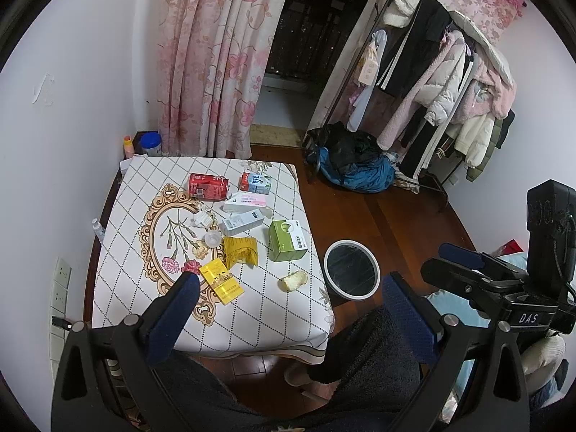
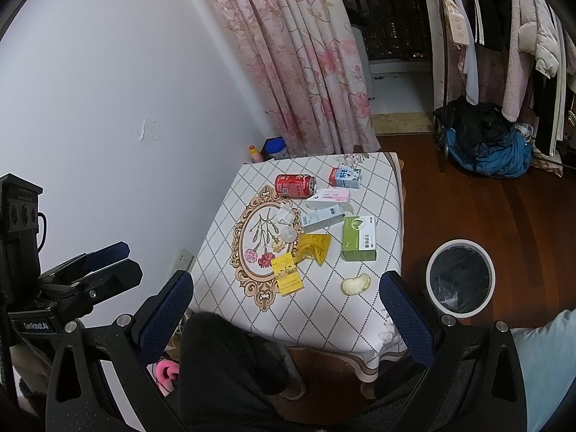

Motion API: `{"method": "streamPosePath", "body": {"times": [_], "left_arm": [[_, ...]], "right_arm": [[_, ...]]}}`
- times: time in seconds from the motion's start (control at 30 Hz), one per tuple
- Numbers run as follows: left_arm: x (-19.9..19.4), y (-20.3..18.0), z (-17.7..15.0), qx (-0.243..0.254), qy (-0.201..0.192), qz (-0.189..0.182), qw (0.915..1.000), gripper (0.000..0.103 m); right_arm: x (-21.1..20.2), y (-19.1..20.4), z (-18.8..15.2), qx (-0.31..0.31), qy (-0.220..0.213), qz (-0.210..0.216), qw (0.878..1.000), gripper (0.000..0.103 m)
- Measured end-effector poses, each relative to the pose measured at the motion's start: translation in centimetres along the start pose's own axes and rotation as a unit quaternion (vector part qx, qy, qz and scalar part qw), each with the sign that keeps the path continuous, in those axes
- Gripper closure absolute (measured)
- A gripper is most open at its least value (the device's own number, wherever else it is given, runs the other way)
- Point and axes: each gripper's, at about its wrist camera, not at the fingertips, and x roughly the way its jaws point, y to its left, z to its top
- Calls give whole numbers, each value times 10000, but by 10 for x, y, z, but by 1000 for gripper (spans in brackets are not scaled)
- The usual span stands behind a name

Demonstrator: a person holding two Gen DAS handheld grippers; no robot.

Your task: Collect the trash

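Trash lies on a small table [image 1: 252, 327] [image 2: 360, 324] with a diamond-pattern cloth: a red can [image 1: 208, 186] [image 2: 295, 185], a milk carton [image 1: 255, 183] [image 2: 344, 177], a pink-white box [image 1: 244, 203] [image 2: 329, 196], a white-blue box [image 1: 242, 221] [image 2: 322, 219], a green box [image 1: 287, 240] [image 2: 358, 238], a yellow wrapper [image 1: 240, 250] [image 2: 312, 247], a yellow pack [image 1: 221, 281] [image 2: 287, 275] and a bread piece [image 1: 294, 280] [image 2: 355, 283]. A white-rimmed bin [image 1: 351, 269] [image 2: 460, 276] with a black liner stands on the floor right of the table. My left gripper [image 1: 291, 298] and right gripper [image 2: 286, 298] are open and empty, held above the table's near edge.
Small clear plastic pieces [image 1: 207, 228] [image 2: 288, 225] lie mid-table. A clothes rack [image 1: 442, 82] and a blue-black bundle [image 1: 354, 165] [image 2: 489, 144] stand at the right. Floral curtains [image 1: 212, 54] hang behind. The person's legs [image 1: 360, 367] are below.
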Motion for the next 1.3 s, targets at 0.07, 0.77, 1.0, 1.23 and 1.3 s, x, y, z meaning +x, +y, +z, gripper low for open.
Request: {"method": "streamPosePath", "body": {"times": [0.07,0.77,1.0,1.23,1.3], "left_arm": [[0,0,1,7,1,-10,10000,0],[-9,-1,7,33,-53,-49,10000,0],[-9,-2,6,18,-37,-59,10000,0],[-9,-3,4,23,-34,-48,10000,0],[-9,-3,5,24,-38,-51,10000,0]], "right_arm": [[0,1,1,-13,-14,2,10000,0],[-8,1,5,-87,-123,-6,9999,0],[-8,3,4,-125,-133,-19,9998,0],[-9,3,3,-137,-125,-30,9998,0],[-9,3,2,-141,-125,-36,9998,0]]}}
